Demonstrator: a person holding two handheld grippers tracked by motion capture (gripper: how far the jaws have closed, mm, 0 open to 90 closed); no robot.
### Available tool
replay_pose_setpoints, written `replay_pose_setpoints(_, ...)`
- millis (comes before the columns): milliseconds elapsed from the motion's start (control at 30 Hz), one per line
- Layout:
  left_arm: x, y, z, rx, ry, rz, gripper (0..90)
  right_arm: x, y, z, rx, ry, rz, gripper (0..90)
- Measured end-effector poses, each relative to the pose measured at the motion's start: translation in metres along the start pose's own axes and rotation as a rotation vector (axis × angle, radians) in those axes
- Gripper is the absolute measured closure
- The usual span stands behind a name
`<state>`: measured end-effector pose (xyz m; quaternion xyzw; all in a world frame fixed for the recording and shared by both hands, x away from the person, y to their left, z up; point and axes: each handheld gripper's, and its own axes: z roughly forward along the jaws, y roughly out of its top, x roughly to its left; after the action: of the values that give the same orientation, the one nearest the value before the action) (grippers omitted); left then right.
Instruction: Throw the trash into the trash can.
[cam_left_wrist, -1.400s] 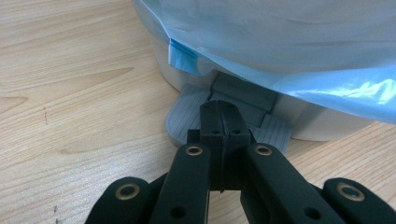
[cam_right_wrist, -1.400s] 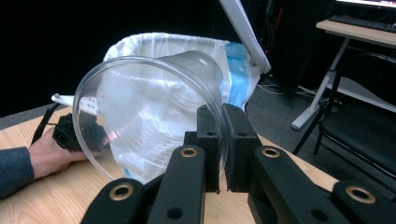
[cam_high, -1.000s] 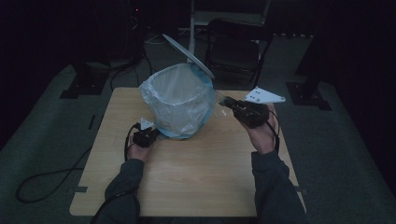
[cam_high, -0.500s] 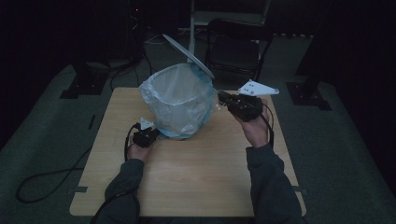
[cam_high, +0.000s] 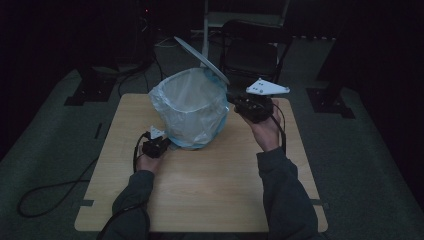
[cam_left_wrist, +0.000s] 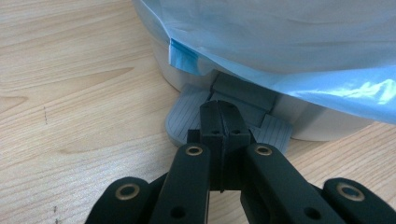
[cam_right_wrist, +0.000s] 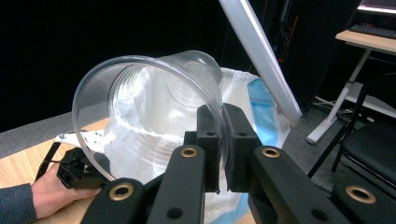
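Observation:
A pedal bin (cam_high: 190, 107) lined with a pale blue bag (cam_left_wrist: 289, 51) stands on the wooden table (cam_high: 210, 190), its lid (cam_high: 200, 59) raised. My left gripper (cam_left_wrist: 218, 109) is shut with nothing between its jaws; its tips rest on the grey foot pedal (cam_left_wrist: 184, 119) at the bin's base. From above, the left gripper (cam_high: 167, 145) lies low at the bin's near left. My right gripper (cam_right_wrist: 219, 116) is shut on the rim of a clear plastic cup (cam_right_wrist: 149, 107), tilted with its mouth toward me. The right gripper (cam_high: 234, 101) hangs by the bin's right rim.
A dark folding chair (cam_high: 252, 50) and a desk leg (cam_high: 206, 22) stand behind the table. Cables (cam_high: 55, 192) trail over the grey floor at the left. A hand (cam_right_wrist: 51, 191) holding the left gripper shows beyond the cup.
My right hand has carried the cup up and to the left, closer to the bin's rim. The left gripper has stayed on the pedal and the lid has stayed up.

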<state>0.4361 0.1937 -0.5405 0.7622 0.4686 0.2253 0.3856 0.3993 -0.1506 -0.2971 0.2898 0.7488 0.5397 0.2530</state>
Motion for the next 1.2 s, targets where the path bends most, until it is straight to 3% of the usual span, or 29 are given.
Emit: replay_pose_setpoints(1200, 0.000, 0.000, 0.000, 0.001, 0.000, -0.001, 90.0, 0.006, 0.011, 0.046, 0.035, 0.024, 0.015, 86.1)
